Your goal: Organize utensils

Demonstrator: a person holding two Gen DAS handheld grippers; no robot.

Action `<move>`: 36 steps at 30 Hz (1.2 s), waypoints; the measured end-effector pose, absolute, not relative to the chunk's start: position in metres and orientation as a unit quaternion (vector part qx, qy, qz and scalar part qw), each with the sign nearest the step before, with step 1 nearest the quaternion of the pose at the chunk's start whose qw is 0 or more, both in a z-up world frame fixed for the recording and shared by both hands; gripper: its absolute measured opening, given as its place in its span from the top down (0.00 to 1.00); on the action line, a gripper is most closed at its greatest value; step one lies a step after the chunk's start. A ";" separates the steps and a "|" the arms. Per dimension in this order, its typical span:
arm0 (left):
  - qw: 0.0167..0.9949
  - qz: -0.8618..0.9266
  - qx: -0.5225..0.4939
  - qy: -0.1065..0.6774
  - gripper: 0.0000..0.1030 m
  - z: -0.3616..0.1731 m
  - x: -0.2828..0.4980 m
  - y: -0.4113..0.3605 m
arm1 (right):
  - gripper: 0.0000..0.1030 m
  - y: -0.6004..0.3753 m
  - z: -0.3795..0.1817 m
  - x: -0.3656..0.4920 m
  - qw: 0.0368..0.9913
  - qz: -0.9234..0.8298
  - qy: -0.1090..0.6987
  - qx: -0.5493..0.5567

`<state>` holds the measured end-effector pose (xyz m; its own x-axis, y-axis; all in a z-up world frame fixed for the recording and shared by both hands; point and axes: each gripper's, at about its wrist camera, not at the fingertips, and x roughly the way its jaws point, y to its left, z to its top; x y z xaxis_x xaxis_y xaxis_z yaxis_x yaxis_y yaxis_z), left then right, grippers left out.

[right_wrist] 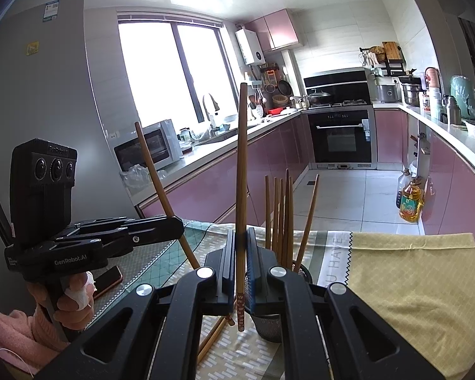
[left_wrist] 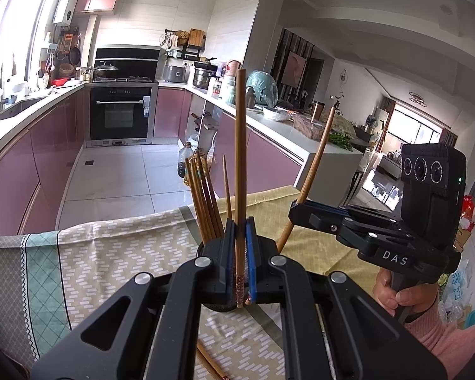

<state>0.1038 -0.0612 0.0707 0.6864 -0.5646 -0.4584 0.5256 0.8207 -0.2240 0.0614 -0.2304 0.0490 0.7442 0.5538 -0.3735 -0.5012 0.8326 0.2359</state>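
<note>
Left gripper (left_wrist: 240, 231) clamped on upright chopstick (left_wrist: 240, 158). Right gripper (right_wrist: 241, 240) clamped on second chopstick (right_wrist: 241, 174). Holder (right_wrist: 269, 326) near, full of sticks.

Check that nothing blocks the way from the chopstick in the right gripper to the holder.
Nothing visible does. The right gripper holds its chopstick upright just above and beside the metal holder. Only chopsticks already inside crowd the opening.

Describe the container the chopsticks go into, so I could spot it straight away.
Start at the patterned tablecloth on the table. Just beyond the right gripper stands a dark metal mesh holder, upright, with several brown chopsticks sticking out. It is the only cup-shaped thing there; other chopsticks lie loose on the cloth.
</note>
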 end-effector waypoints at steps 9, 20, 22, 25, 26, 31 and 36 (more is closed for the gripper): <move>0.921 -0.297 -0.037 0.247 0.93 0.077 0.103 -0.061 | 0.95 -0.232 0.054 0.064 0.935 0.281 0.207 0.057; 0.924 -0.298 -0.039 0.238 0.93 0.079 0.106 -0.063 | 0.95 -0.231 0.058 0.073 0.940 0.272 0.201 0.051; 0.924 -0.297 -0.040 0.237 0.93 0.079 0.106 -0.062 | 0.95 -0.230 0.059 0.075 0.940 0.271 0.201 0.051; 0.924 -0.296 -0.040 0.238 0.93 0.079 0.107 -0.062 | 0.95 -0.231 0.059 0.076 0.940 0.270 0.201 0.051; 0.924 -0.295 -0.039 0.239 0.93 0.078 0.107 -0.062 | 0.95 -0.231 0.059 0.077 0.940 0.269 0.201 0.051; 0.923 -0.294 -0.040 0.245 0.93 0.077 0.107 -0.065 | 0.95 -0.231 0.056 0.079 0.941 0.265 0.203 0.050; 0.921 -0.295 -0.042 0.250 0.93 0.078 0.108 -0.069 | 0.95 -0.231 0.053 0.082 0.942 0.261 0.207 0.052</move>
<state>0.1078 -0.0686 0.0778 0.7012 -0.5639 -0.4364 0.5221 0.8229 -0.2244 0.0824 -0.2308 0.0534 0.7783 0.5126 -0.3625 -0.4699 0.8586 0.2051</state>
